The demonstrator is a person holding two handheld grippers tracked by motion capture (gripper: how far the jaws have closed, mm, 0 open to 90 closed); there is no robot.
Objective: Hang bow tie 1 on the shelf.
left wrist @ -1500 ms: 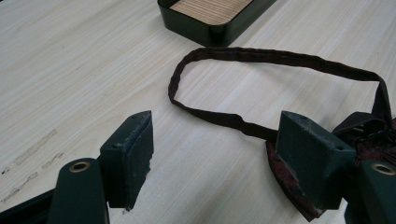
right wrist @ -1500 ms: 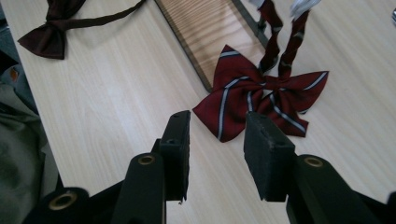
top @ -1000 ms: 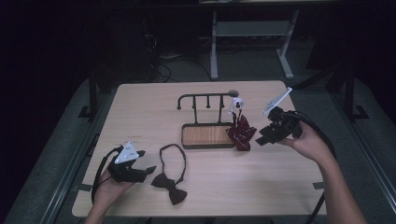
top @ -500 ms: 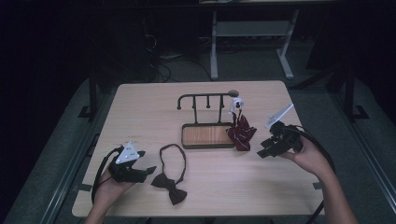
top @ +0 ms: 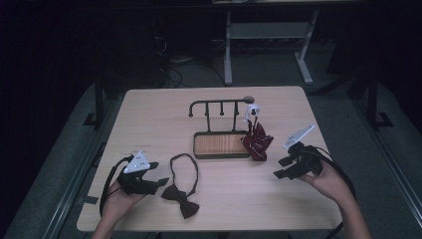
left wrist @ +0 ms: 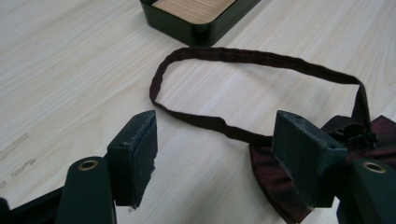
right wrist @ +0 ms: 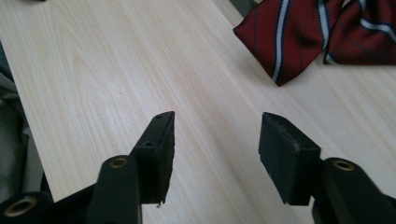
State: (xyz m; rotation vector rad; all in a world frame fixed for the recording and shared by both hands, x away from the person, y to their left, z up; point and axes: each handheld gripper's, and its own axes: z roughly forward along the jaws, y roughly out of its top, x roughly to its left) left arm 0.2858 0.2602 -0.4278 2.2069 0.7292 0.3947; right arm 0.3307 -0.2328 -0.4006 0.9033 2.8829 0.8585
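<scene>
A dark maroon bow tie (top: 179, 197) with a looped neck strap (left wrist: 261, 60) lies on the table's front left. My left gripper (top: 157, 173) rests open just left of it; in the left gripper view (left wrist: 215, 154) the strap runs between the jaws and the bow (left wrist: 275, 182) sits by the right jaw. A red striped bow tie (top: 257, 140) hangs from the right end of a black rack (top: 219, 107) with a wooden-floored tray base (top: 221, 145). My right gripper (top: 281, 167) is open and empty over bare table, right of and nearer than the striped tie (right wrist: 299, 32).
The wooden table (top: 149, 119) ends close to both hands at the front. A white tag (top: 252, 110) sits at the rack's right end. A desk frame (top: 268, 45) stands on the dark floor beyond the table.
My right gripper has drawn back from the striped tie, toward the table's front right, and come lower. The left gripper has stayed still.
</scene>
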